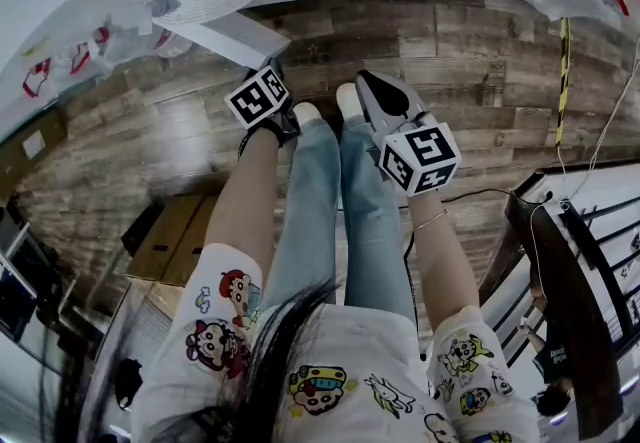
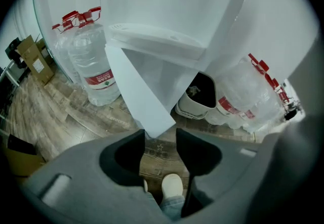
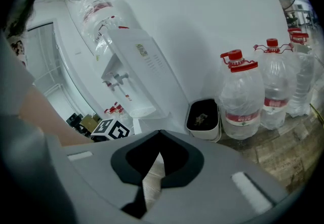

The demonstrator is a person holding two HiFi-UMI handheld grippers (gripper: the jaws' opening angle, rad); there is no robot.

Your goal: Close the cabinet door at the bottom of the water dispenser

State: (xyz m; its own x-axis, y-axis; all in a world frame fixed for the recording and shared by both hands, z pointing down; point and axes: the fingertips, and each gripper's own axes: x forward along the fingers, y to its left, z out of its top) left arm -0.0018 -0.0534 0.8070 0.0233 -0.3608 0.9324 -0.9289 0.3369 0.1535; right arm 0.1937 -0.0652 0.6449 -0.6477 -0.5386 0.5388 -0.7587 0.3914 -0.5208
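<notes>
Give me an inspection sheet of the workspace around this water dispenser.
Surface: brown wood-plank floor.
Job's things: white water dispenser; its white bottom cabinet door stands open.
Clutter: clear red-capped water bottles, black-and-white bin, brown cardboard boxes.
Grippers: left tool open, empty; right tool shut, empty.
Cables: thin dark cable on the floor at right.
Surroundings: white wall behind the dispenser.

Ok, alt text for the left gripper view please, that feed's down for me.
The left gripper has its jaws apart and empty, with the lower corner of the open white cabinet door just beyond their tips. The white water dispenser rises above it; large water bottles stand on the wooden floor to either side, a small bin behind.
</notes>
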